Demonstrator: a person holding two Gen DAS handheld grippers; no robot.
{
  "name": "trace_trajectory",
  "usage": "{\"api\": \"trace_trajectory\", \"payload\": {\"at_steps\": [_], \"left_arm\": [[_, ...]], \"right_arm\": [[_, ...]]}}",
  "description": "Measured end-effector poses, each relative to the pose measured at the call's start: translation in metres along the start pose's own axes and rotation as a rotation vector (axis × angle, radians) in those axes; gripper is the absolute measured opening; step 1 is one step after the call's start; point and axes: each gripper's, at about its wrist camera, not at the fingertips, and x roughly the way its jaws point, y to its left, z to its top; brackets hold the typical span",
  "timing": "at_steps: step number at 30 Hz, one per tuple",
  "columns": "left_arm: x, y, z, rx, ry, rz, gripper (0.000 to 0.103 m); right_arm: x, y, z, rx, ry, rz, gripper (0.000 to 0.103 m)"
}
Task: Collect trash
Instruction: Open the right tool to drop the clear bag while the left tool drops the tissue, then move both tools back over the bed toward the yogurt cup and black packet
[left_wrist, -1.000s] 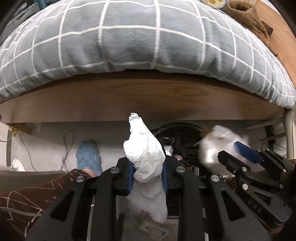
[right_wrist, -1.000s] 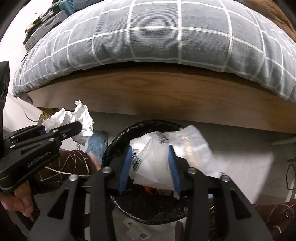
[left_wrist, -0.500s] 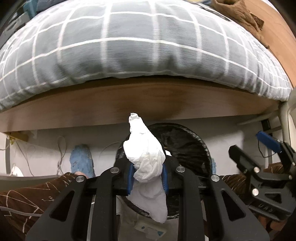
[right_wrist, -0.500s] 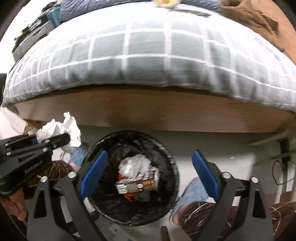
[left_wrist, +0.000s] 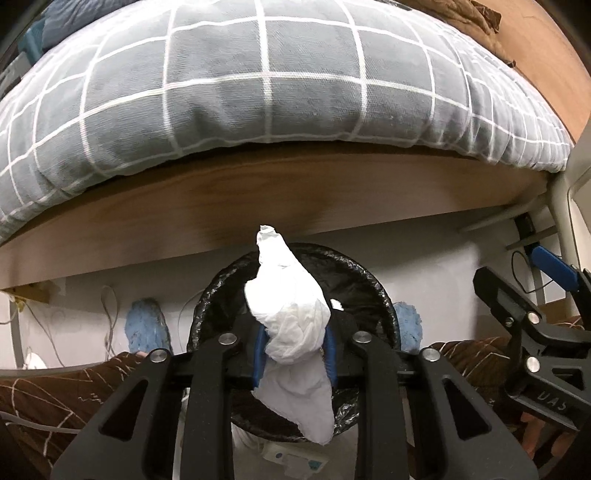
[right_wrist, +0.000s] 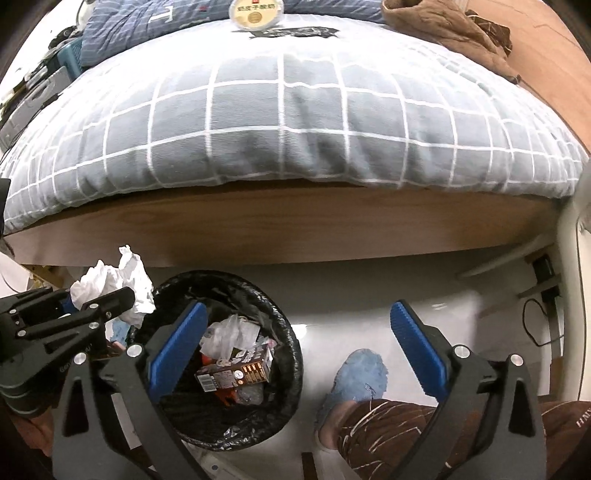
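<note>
My left gripper (left_wrist: 293, 347) is shut on a crumpled white tissue (left_wrist: 288, 314) and holds it above the black-lined trash bin (left_wrist: 365, 291). In the right wrist view the same tissue (right_wrist: 118, 288) sits at the bin's left edge. My right gripper (right_wrist: 295, 343) is open wide and empty, above the right side of the bin (right_wrist: 291, 354). Inside the bin lie a clear plastic bag (right_wrist: 231, 332) and a brown carton (right_wrist: 236, 374). The right gripper also shows at the right of the left wrist view (left_wrist: 524, 280).
A bed with a grey checked duvet (right_wrist: 295, 122) and a wooden side board (right_wrist: 295, 229) stands behind the bin. Blue slippers (right_wrist: 358, 376) and the person's brown-trousered legs (right_wrist: 406, 432) flank the bin. Cables (right_wrist: 535, 321) hang at the right wall.
My right gripper opened and dropped the plastic bag into the bin, then moved right. My left gripper carried the tissue rightward to above the bin.
</note>
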Motion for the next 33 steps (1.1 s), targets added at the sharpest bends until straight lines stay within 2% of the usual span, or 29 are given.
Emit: {"api": "trace_trajectory", "payload": {"at_steps": [1,3,10,18,33], "left_arm": [[0.001,-0.002,0.000,0.004,0.001,0.003,0.036],[0.002,-0.005,-0.001,0.016,-0.007,0.017,0.053],[0.002,-0.008,-0.001,0.029,-0.015,0.036,0.072],[-0.023,0.000,0.003,0.018,-0.090,0.073,0.095],[-0.093,0.019,0.014,-0.007,-0.271,0.117,0.097]], "right_arm": [[0.001,-0.002,0.000,0.002,0.002,-0.001,0.095],[0.002,0.001,0.001,0.007,0.003,0.001,0.095],[0.002,0.007,0.001,-0.005,-0.003,-0.005,0.095],[-0.014,0.008,0.009,-0.004,-0.054,-0.016,0.095],[-0.074,0.022,0.032,-0.034,-0.223,-0.012,0.095]]}}
